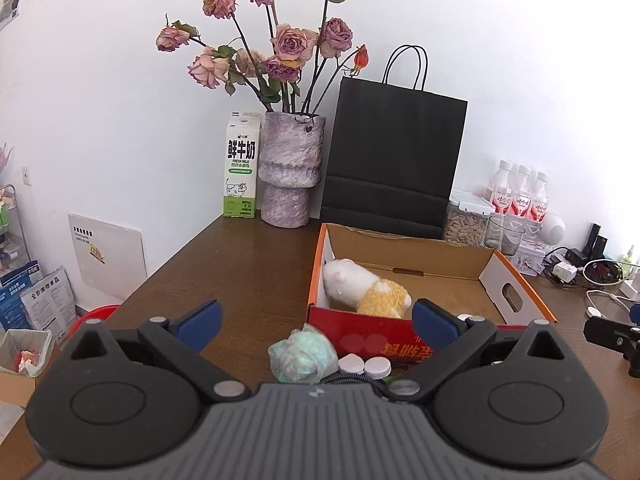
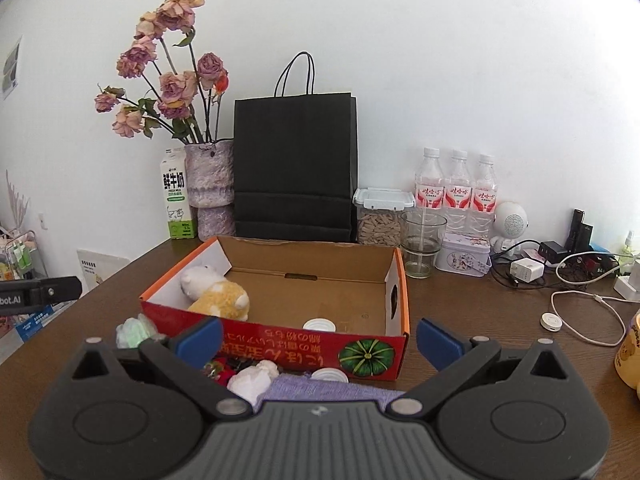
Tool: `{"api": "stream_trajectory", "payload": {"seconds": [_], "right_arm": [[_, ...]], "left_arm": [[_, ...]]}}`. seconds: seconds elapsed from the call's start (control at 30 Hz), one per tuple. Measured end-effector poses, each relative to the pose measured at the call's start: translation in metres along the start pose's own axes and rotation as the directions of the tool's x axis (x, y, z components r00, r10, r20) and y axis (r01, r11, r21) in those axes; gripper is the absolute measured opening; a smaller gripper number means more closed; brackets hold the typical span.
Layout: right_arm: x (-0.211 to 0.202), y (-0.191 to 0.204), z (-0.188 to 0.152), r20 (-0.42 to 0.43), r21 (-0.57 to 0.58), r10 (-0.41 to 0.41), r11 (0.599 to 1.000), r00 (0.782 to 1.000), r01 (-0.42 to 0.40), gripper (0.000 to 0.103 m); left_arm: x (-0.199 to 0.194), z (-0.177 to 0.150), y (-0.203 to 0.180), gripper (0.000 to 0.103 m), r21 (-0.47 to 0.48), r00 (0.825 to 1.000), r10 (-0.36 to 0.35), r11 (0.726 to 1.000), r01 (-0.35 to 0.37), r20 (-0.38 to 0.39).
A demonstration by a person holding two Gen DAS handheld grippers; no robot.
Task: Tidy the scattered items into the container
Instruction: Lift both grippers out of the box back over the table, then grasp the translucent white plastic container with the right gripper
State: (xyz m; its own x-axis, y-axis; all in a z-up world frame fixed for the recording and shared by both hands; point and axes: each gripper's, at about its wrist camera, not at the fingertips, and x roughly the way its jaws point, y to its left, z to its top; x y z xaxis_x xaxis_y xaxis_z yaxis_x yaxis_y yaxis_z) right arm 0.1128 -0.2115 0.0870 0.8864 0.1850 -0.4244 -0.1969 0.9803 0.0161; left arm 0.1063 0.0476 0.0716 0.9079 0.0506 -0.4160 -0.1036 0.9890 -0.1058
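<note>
An open cardboard box [image 1: 500, 268] [image 2: 396, 280] with red and orange sides stands on the brown table. A white and yellow plush toy [image 1: 366, 288] [image 2: 218, 290] lies in its left end, and a white cap [image 2: 318, 325] lies on its floor. In front of the box lie a crumpled greenish bag [image 1: 302, 354] [image 2: 134, 332], white caps [image 1: 364, 365] [image 2: 330, 375], a white wad [image 2: 252, 380], a purple cloth [image 2: 320, 386] and a dark red item [image 2: 220, 370]. My left gripper [image 1: 316, 322] is open above the bag. My right gripper [image 2: 318, 340] is open at the box's front wall.
Along the wall stand a milk carton [image 1: 240, 168], a vase of dried roses [image 1: 290, 168], a black paper bag [image 1: 394, 160], a seed jar [image 2: 380, 216], a glass [image 2: 422, 240], three water bottles [image 2: 458, 192], a tin [image 2: 462, 254] and chargers with cables [image 2: 580, 280]. A yellow mug [image 2: 630, 356] is at right.
</note>
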Motion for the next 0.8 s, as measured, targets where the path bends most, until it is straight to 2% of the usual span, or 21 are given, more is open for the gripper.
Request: {"api": "stream_trajectory", "payload": {"seconds": [0.23,0.57,0.8], "right_arm": [[-0.038,0.006,-0.023,-0.004,-0.016,0.004,1.000,1.000,-0.004,0.103],[-0.067,0.013,-0.062,-0.042,-0.025,0.035,0.999,0.998,-0.036,0.103],[-0.063,0.016,-0.096,-0.142,-0.016,0.065,0.998,0.988,-0.067,0.103]], "left_arm": [[-0.035,-0.021,0.013,0.103,-0.002,1.000,0.011,1.000,-0.011,-0.009],[-0.064,-0.048,0.023,0.103,-0.009,0.999,0.025,1.000,-0.025,-0.030],[-0.072,-0.069,0.027,0.103,0.000,0.998,0.009,1.000,-0.009,-0.059]]}}
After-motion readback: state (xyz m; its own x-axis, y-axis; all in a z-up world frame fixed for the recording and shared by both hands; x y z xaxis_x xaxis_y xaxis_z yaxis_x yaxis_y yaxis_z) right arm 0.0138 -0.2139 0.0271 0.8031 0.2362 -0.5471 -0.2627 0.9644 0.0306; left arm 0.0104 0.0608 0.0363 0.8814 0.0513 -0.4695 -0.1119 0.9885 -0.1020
